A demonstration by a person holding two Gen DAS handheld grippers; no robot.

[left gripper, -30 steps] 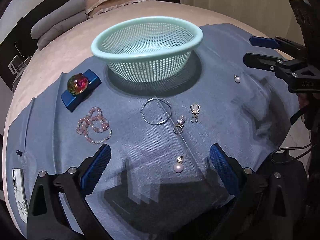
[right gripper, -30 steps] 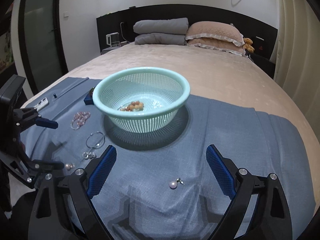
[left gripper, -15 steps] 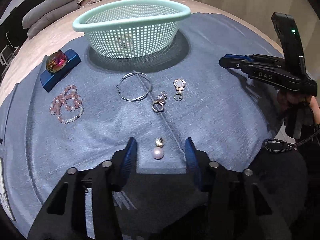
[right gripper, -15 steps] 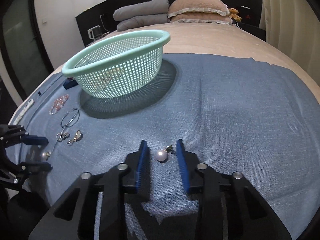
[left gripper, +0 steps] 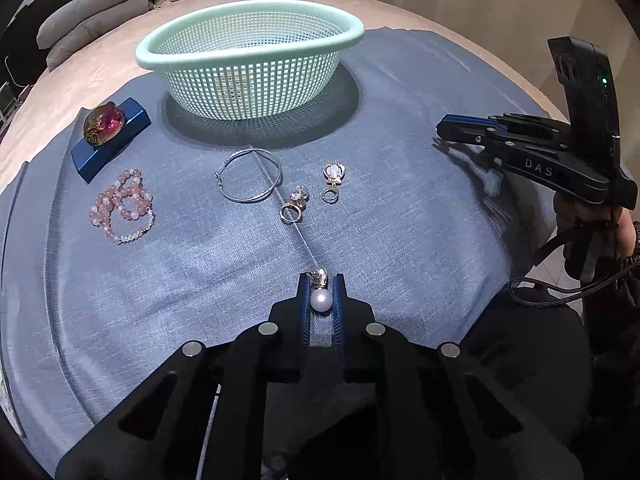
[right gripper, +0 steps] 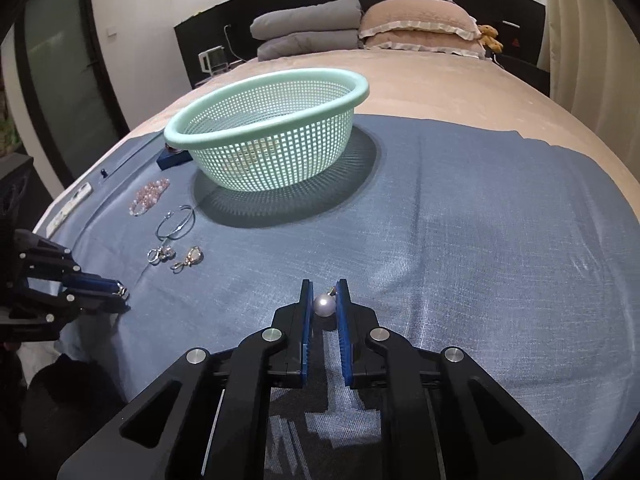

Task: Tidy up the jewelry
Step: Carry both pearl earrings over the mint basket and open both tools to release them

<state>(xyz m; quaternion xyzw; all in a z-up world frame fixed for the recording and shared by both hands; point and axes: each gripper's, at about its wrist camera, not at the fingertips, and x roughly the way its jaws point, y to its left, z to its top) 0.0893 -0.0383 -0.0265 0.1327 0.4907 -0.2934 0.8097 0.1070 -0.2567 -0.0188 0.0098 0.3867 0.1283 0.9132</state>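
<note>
Bare blue cloth (right gripper: pixel 480 240) lay right of the basket (right gripper: pixel 264 136) — my left gripper (left gripper: pixel 321 280) pinched one pearl earring (left gripper: pixel 321 300); right gripper (right gripper: pixel 323 286) closing on the other pearl earring (right gripper: pixel 324 305).

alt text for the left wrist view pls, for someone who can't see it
The left gripper is shut on a pearl earring lying on a blue cloth. Beyond it lie two rings, a silver bangle, a pink bead bracelet and a mint mesh basket; the right gripper reaches in at right.
</note>
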